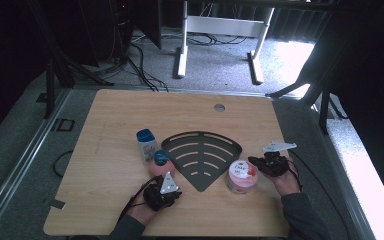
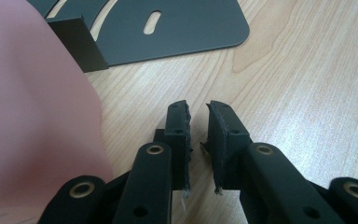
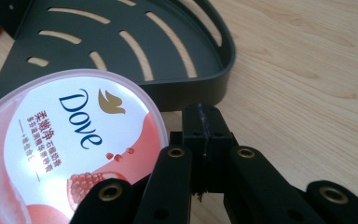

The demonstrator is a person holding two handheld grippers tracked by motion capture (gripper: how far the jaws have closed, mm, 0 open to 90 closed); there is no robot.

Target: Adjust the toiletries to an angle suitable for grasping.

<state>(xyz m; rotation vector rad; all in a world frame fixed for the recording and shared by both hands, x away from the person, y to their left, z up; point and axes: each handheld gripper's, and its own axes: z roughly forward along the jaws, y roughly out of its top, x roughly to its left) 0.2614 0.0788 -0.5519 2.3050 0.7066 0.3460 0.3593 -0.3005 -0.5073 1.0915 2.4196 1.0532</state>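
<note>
Wooden tabletop [image 1: 105,150], light grain, with a round cable hole near its far edge; at its middle lies a dark grey fan-shaped corner shelf tray [image 1: 202,155] with slotted floor and raised curved rim, its point toward the person. Dove jar [image 1: 242,176], round, white-and-pink lid with pomegranate print, stands upright just beside the tray's right edge; in the right gripper view the lid sits close to the left of the jaws, not between them. Pink bottle [image 1: 160,164] with blue cap stands at the tray's left edge, just ahead of the left gripper; white bottle [image 1: 146,145] with blue cap stands beside it, farther from the person. Left gripper [image 2: 198,133]: jaws nearly together with a narrow gap, nothing between them, tips over bare wood, pink bottle close at their left. Right gripper [image 3: 204,126]: jaws fully closed on each other, empty, pointing at the tray's rim, just right of the Dove jar. Both rest low over the tabletop, well apart
</note>
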